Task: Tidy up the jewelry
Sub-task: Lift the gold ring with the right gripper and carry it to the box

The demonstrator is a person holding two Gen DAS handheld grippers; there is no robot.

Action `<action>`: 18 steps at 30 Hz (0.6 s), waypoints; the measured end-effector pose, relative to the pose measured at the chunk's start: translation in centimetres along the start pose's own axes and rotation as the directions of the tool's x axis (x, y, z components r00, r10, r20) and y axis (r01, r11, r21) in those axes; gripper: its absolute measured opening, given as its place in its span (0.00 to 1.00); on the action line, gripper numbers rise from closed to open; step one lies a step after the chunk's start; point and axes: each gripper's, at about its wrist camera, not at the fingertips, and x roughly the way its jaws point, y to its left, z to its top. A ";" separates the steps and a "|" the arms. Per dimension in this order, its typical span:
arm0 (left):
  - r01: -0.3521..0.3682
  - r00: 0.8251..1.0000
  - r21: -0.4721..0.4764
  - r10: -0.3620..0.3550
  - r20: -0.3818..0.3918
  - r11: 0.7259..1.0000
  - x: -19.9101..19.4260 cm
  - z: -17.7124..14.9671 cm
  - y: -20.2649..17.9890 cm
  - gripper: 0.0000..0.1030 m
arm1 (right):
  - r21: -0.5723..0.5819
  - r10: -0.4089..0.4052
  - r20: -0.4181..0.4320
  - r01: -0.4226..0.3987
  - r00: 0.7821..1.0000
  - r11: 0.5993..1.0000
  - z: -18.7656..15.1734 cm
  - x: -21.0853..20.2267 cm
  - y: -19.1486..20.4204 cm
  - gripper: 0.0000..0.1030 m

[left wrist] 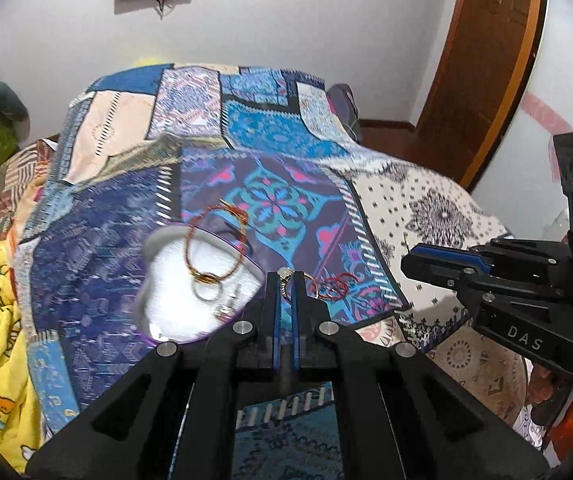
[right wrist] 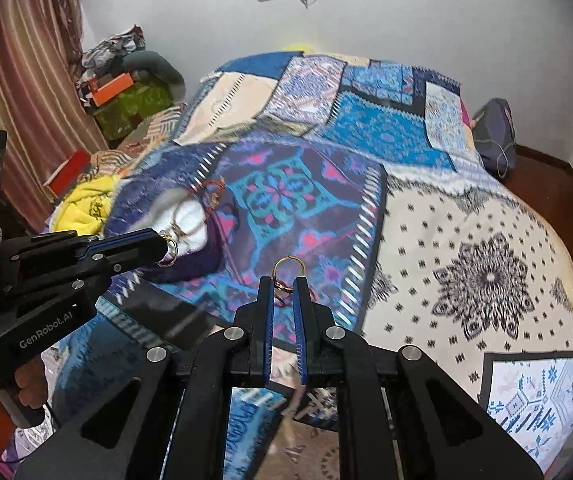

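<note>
The left tongs (left wrist: 286, 280) pinch a ring (left wrist: 286, 276); the right tongs (right wrist: 285, 286) pinch a gold ring (right wrist: 288, 266); the white dish (left wrist: 174, 280) lies left, nearer the left hand.

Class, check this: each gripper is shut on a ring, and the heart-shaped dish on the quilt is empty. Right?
Not quite. The left wrist view shows the heart-shaped dish holds a red cord bracelet and rings. Each gripper is indeed shut on a ring.

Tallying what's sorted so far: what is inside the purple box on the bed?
On the white lining of the purple box lie a red string bracelet, a silver ring and a blurred small piece. The left claw covers the box's near right corner.
</note>
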 end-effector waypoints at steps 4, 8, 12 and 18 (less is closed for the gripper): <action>-0.016 0.999 -0.015 0.016 0.034 1.000 -1.5 0.4 1.2 0.03 | -0.010 0.016 0.025 -0.016 1.000 1.000 0.7 -0.3 1.1 0.08; -0.042 0.997 -0.030 0.044 0.067 0.999 -2.9 0.6 2.5 0.03 | -0.021 0.041 0.039 -0.040 0.998 0.999 1.4 -0.3 2.1 0.08; -0.066 0.993 -0.050 0.071 0.093 0.997 -4.0 0.8 3.9 0.03 | -0.038 0.062 0.053 -0.060 0.997 0.998 2.1 -0.1 3.4 0.08; -0.094 0.988 -0.083 0.103 0.118 0.992 -5.2 0.9 6.2 0.03 | -0.060 0.095 0.070 -0.091 0.993 0.994 3.1 0.3 5.1 0.08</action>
